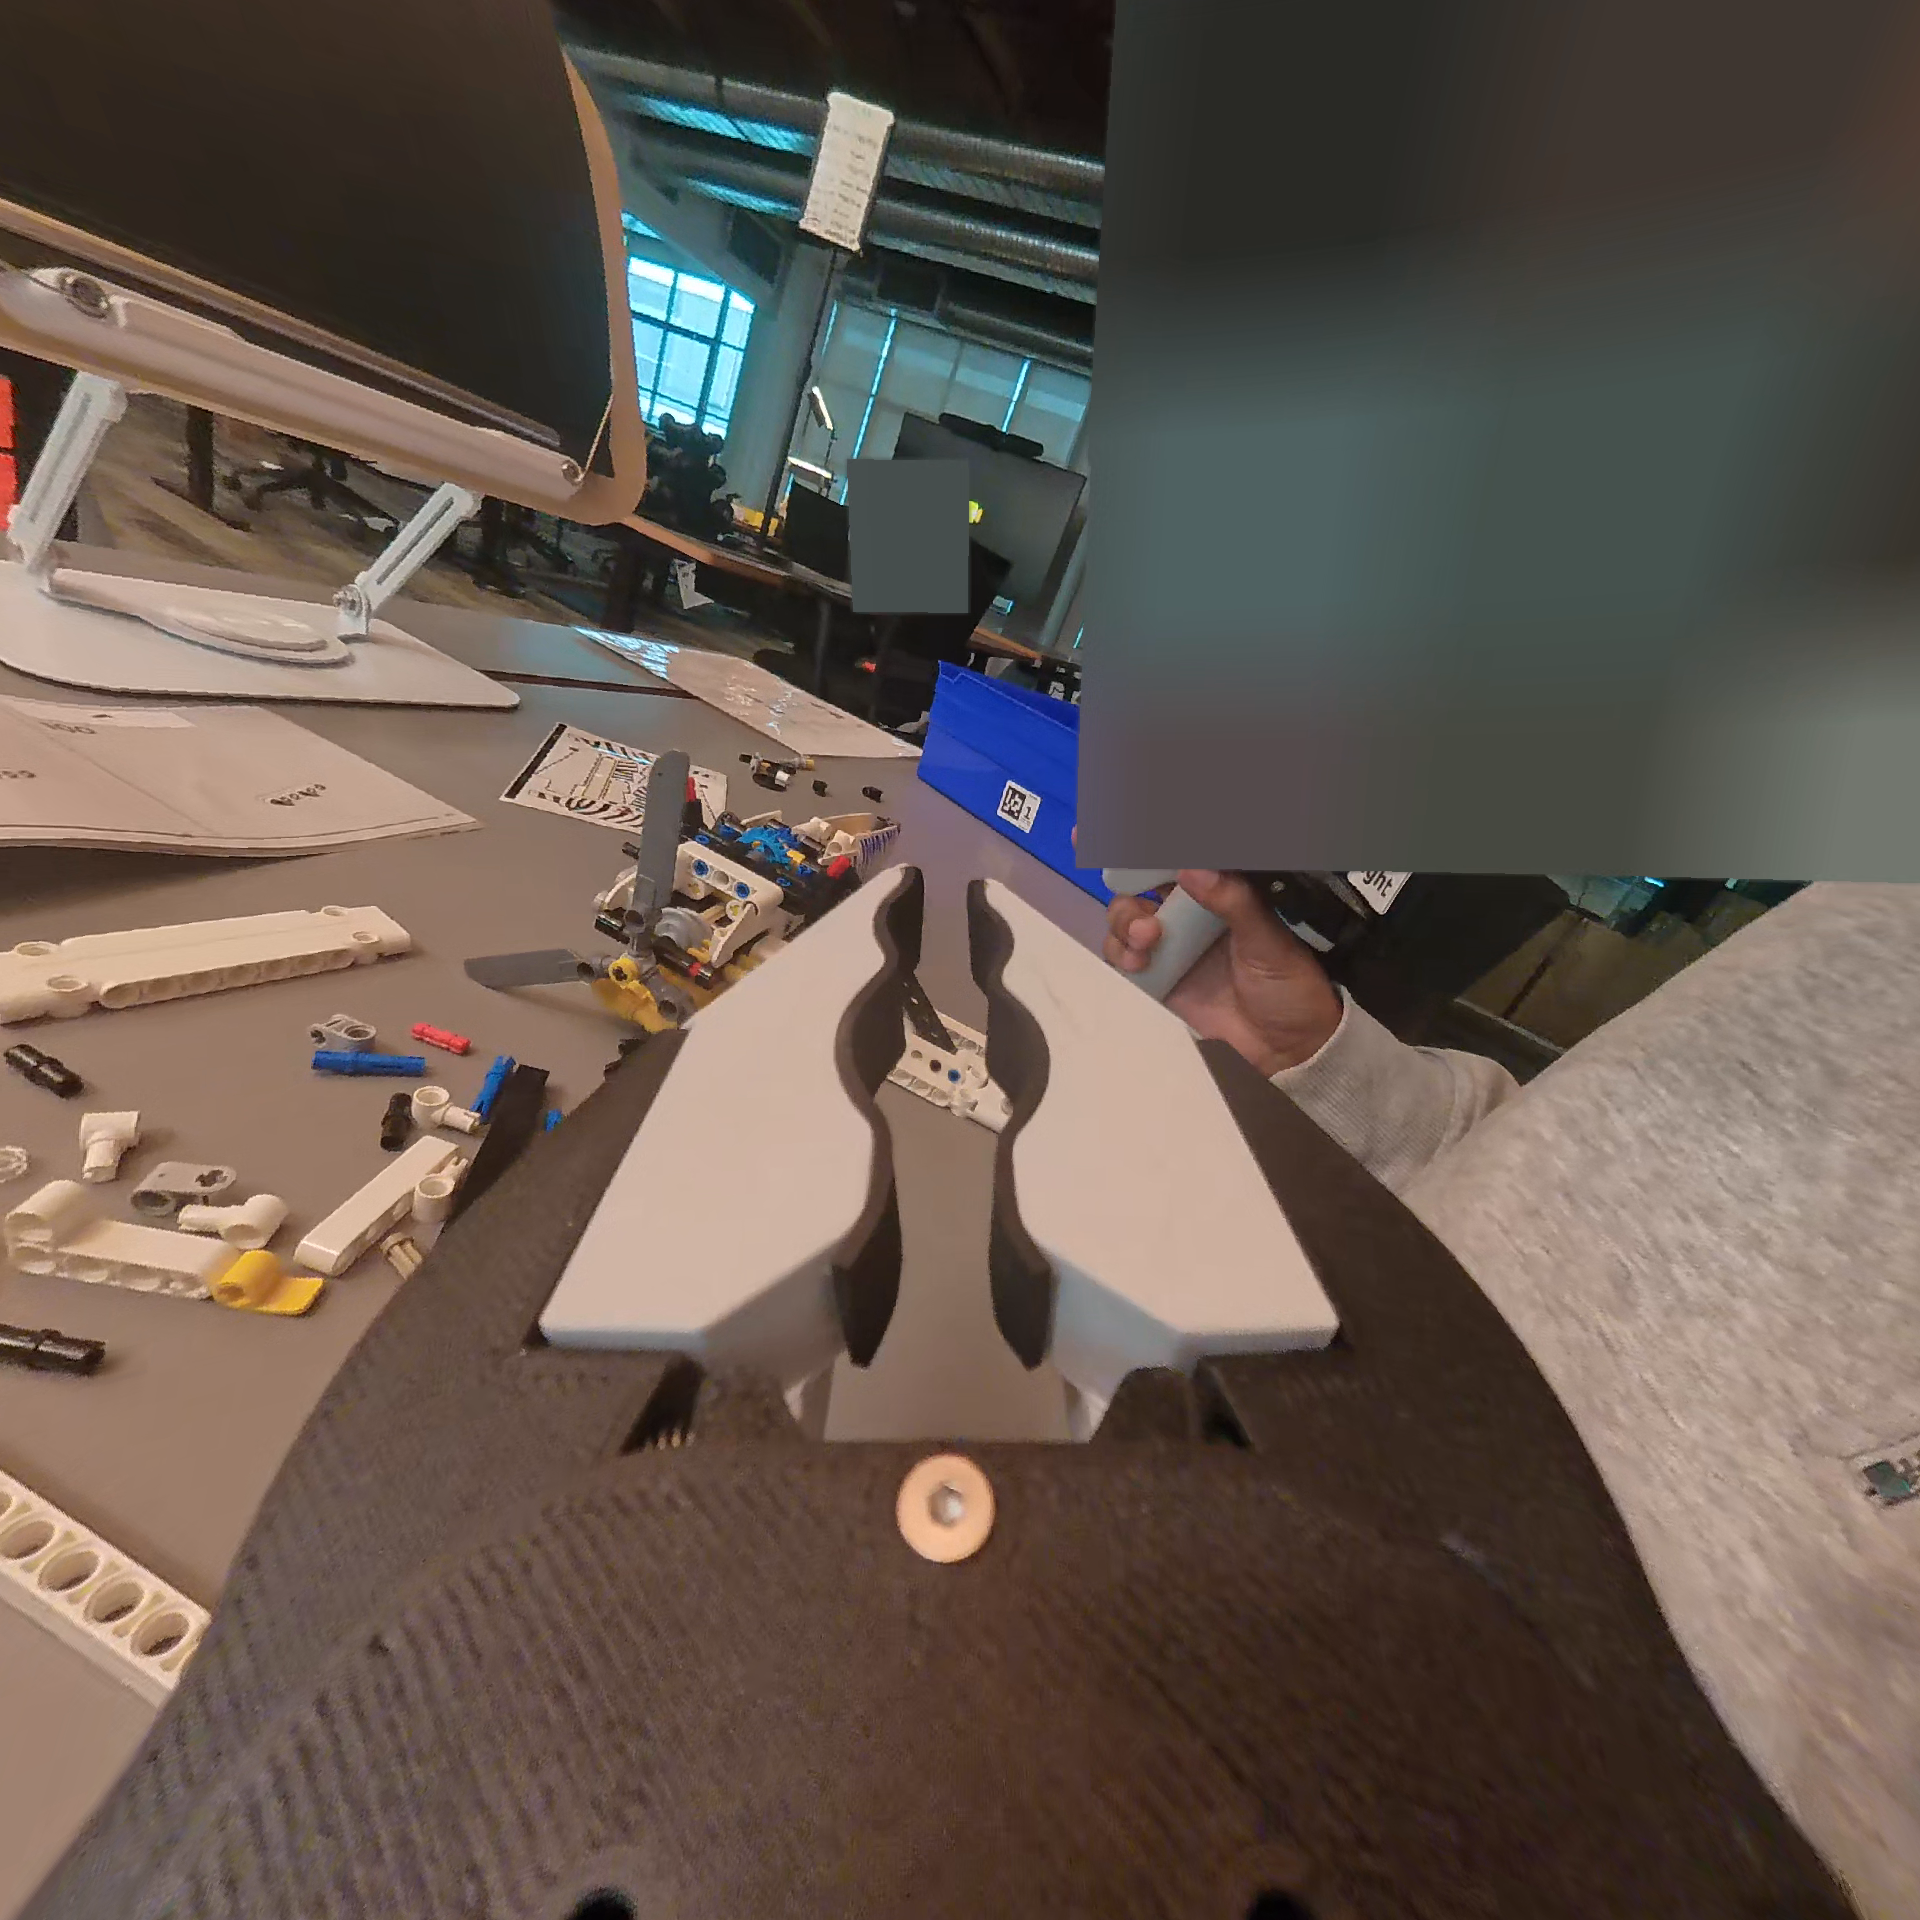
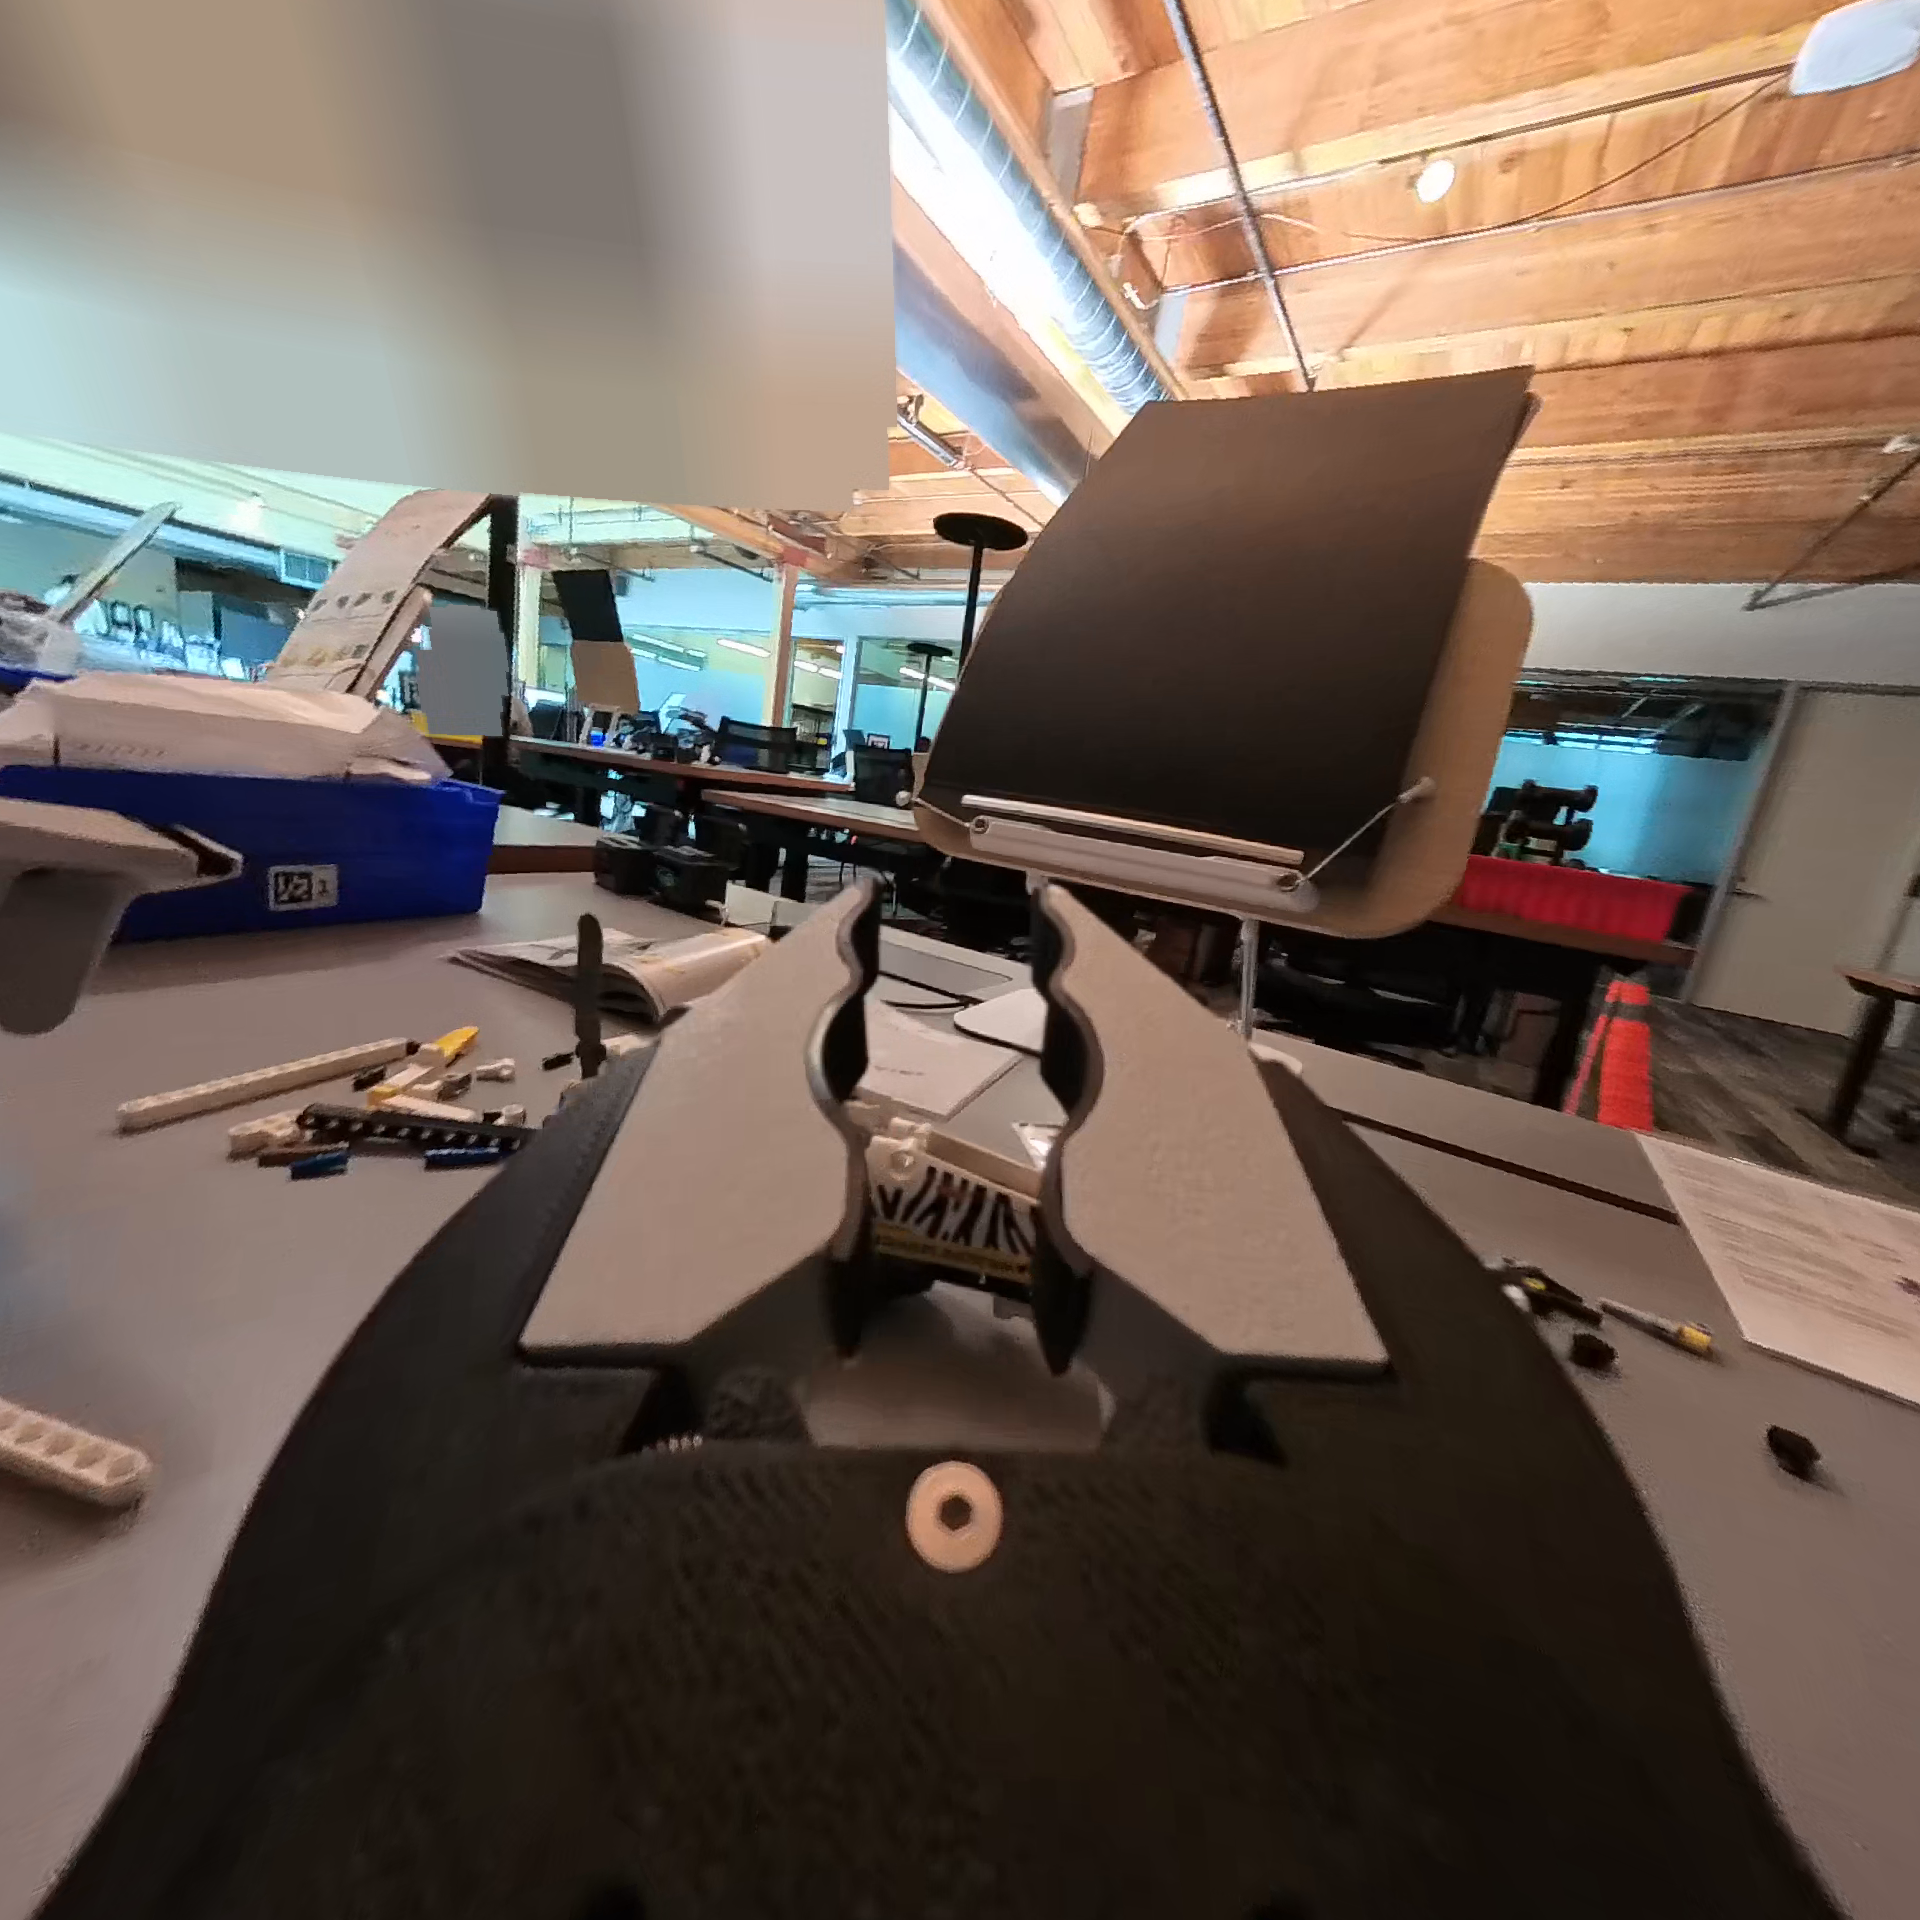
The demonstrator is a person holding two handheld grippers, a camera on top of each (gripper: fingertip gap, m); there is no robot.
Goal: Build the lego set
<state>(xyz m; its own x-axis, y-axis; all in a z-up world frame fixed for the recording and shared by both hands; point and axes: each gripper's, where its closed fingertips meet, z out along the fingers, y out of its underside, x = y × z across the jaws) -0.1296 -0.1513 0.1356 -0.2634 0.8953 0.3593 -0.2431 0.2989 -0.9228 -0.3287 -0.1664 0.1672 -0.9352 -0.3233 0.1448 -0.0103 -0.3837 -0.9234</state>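
A partly built lego model (image 1: 727, 894) with a grey propeller stands on the grey table (image 1: 260, 1455). My left gripper (image 1: 943, 883) hovers just right of it, jaws a narrow gap apart and empty; a white beam piece (image 1: 951, 1070) on the table shows through the gap. My right gripper (image 2: 956, 904) has the model's white, zebra-striped panel (image 2: 956, 1205) between its pads, touching both. A propeller blade (image 2: 588, 987) rises left of it. Loose white, black, blue and yellow parts (image 1: 208, 1195) lie at the left, also in the right wrist view (image 2: 395, 1122). A left gripper finger (image 2: 73, 883) shows at the far left.
A white stand holding a black board (image 1: 260, 623) is at the back, also in the right wrist view (image 2: 1226, 665). A blue bin (image 2: 312, 842), an instruction booklet (image 1: 208, 779), a sticker sheet (image 1: 592, 779) and a printed sheet (image 2: 1808, 1247) lie around. A hand (image 1: 1236, 977) in a grey sleeve is at the right.
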